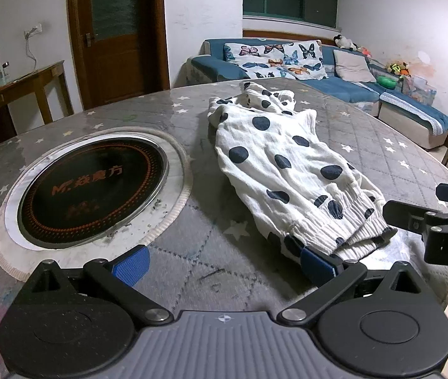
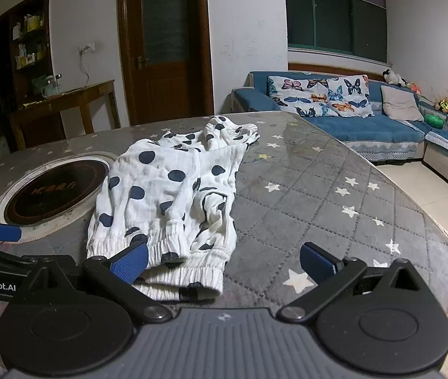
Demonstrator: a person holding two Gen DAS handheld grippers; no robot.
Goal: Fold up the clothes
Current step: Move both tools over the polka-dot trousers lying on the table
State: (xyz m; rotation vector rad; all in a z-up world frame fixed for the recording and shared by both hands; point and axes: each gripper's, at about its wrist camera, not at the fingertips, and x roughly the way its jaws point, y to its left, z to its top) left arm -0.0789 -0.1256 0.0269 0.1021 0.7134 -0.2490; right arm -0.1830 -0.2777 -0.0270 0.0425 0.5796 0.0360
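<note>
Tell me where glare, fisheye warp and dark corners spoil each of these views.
Left wrist view: lamp glare streaks the glossy table cover behind the induction cooktop; straight door and wall edges bow; top right corner is vignetted black. Right wrist view: glare sheens the table cover beside the polka-dot garment; the table edge curves; top corners darken. Both are sharp, evenly lit.

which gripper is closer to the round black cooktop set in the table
Left. The left gripper hovers just in front of the cooktop; the right gripper sits across the polka-dot garment from it.
</note>
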